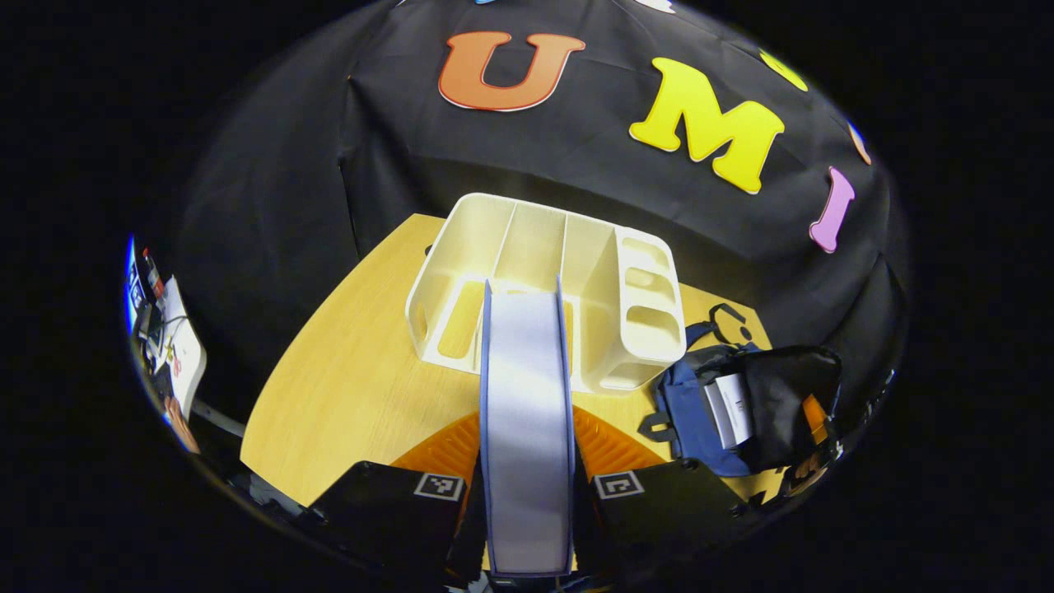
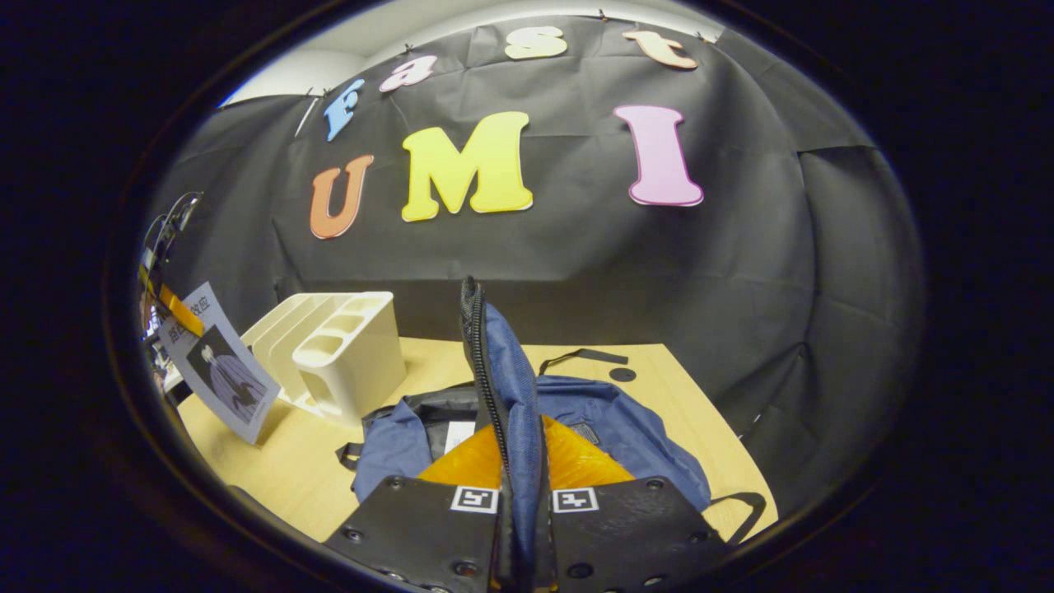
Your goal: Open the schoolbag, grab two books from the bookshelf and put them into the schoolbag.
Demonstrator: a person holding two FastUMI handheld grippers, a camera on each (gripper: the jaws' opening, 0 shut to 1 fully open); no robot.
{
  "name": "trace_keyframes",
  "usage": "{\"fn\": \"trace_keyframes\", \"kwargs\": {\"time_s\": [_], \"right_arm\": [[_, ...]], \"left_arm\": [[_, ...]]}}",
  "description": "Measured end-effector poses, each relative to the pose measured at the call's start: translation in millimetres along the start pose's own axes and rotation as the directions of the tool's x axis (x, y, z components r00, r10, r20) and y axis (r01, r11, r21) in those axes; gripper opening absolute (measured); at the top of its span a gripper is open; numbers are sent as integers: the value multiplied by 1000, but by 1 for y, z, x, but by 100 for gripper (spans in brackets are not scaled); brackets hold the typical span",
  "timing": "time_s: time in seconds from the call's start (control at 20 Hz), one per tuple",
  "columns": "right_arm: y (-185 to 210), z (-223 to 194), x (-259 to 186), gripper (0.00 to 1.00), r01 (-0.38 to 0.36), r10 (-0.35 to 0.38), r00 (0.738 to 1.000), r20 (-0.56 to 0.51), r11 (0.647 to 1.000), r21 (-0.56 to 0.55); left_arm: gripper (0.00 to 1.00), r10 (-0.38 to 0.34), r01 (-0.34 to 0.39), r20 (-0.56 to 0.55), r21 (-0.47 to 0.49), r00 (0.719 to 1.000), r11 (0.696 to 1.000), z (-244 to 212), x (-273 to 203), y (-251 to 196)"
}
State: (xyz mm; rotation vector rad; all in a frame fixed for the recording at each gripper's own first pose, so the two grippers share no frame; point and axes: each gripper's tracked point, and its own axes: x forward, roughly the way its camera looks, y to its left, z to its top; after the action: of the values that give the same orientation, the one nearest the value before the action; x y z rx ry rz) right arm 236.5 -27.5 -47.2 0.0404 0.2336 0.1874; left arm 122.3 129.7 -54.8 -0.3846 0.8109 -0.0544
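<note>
Flat glossy book clamped upright; ribbed cream bookshelf behind.

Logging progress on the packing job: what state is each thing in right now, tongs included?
Left tongs: shut on a thin pale book with blue edges, held upright in front of the rack.
Right tongs: shut on the bag's zippered flap, lifting it.
Blue fabric schoolbag: open, one white book already inside.
Cream plastic bookshelf rack: upright, slots look empty.
</note>
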Motion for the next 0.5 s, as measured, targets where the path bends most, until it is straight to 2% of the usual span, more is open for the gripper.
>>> {"fn": "trace_keyframes", "kwargs": {"time_s": [0.2, 0.4, 0.5], "right_arm": [[2, 1, 4, 10, 6, -7, 1000, -17, 1000, -18], [5, 7, 4, 12, 22, -24, 999, -26, 998, -56], [8, 10, 4, 10, 33, -35, 999, -31, 997, -70]], "left_arm": [[43, -132, 134, 29, -66, 991, 989, -14, -9, -27], [43, -259, 266, 67, -130, 963, 955, -20, -10, -56], [43, -301, 310, 82, -145, 950, 940, -24, -9, -71]]}}
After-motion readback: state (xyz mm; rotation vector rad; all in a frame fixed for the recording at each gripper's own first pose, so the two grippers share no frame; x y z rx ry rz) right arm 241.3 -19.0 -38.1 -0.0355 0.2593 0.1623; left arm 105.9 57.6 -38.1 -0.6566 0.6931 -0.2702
